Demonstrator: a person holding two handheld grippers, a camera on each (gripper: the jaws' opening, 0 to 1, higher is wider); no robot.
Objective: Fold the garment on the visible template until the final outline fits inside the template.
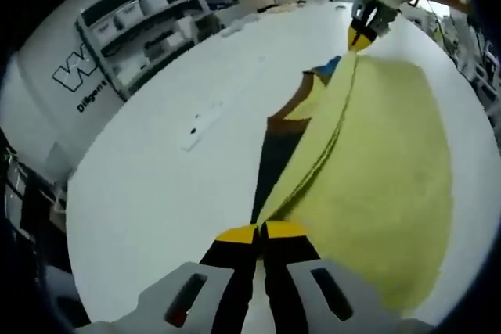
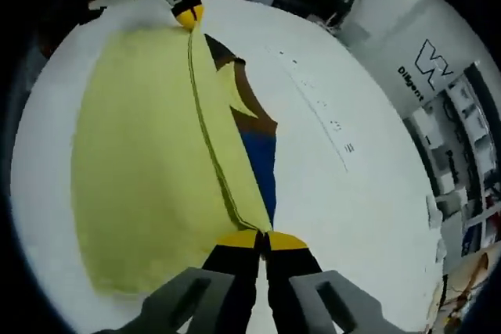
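- While the yellow garment [image 1: 391, 170] hangs stretched over the white table [image 1: 156, 185], its top edge runs as a taut doubled line from one gripper to the other (you can make out the stacked layers along that edge in the left gripper view).
- The left gripper [image 1: 261, 231] has its yellow-tipped jaws pressed together on one end of that folded edge; the cloth spreads away from it in a broad, smooth sheet.
- The right gripper [image 2: 261, 239] is likewise closed on the opposite end, and the seam line [image 2: 205, 123] runs straight up from its tips in the right gripper view.
- The garment's fabric looks soft and matte, pale yellow, with a rounded lower hem.
- Beneath it on the table lies the template [image 2: 262, 154], showing blue and brown patches beside the fold.
- Shelving with storage bins [image 1: 149, 21] stands along the far wall.
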